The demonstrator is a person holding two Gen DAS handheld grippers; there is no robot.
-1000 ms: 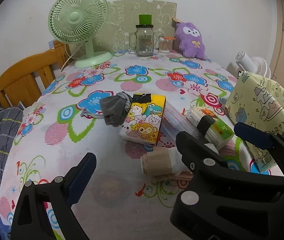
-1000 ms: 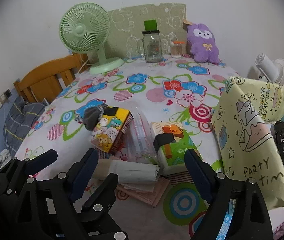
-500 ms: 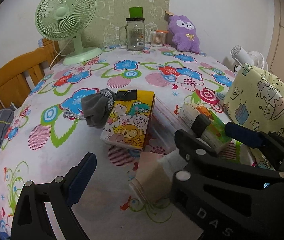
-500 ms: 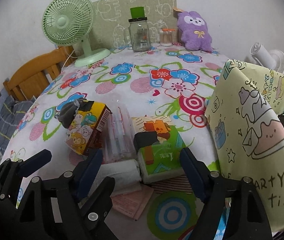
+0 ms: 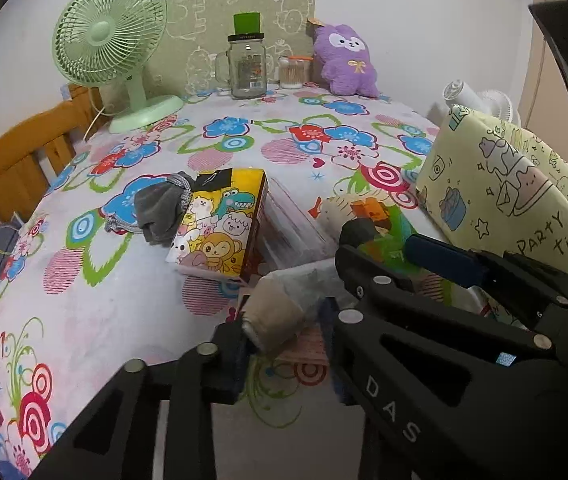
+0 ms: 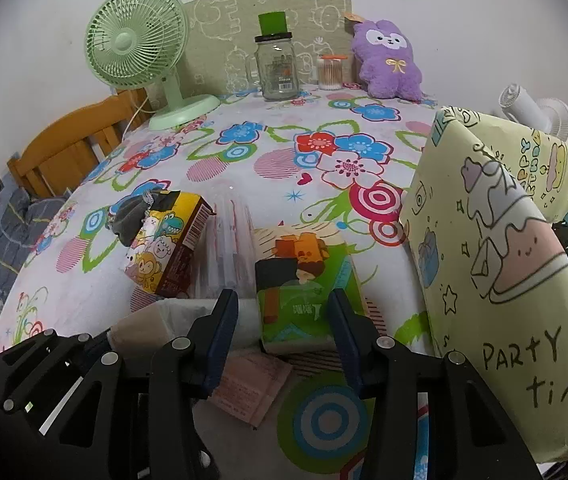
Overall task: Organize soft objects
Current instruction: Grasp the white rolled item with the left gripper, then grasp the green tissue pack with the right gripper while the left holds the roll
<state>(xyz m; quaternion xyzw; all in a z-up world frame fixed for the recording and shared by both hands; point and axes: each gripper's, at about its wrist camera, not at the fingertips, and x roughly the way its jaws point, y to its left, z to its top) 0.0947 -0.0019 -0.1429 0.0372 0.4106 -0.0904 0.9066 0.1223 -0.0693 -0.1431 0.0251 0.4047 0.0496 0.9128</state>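
The left tool [image 5: 284, 332] squeezes a tan and white rolled bundle [image 5: 274, 318] low in the middle of the left view. The right tool [image 6: 284, 324] is open, with a finger on each side of the green tissue pack [image 6: 304, 280], low in the middle of the right view. Left of it lies a yellow cartoon tissue pack [image 6: 162, 250] with a gray sock [image 6: 128, 218] touching it. All sit on the flowery surface [image 6: 244, 160]. A yellow party bag [image 6: 504, 260] stands at the right.

We saw a green desk fan [image 5: 112, 46], a glass mason jar [image 5: 247, 67] and a cotton-swab tub [image 5: 294, 72] standing along the floral tablecloth's [image 5: 104, 320] far edge, a wooden chair [image 5: 16, 160] beside.
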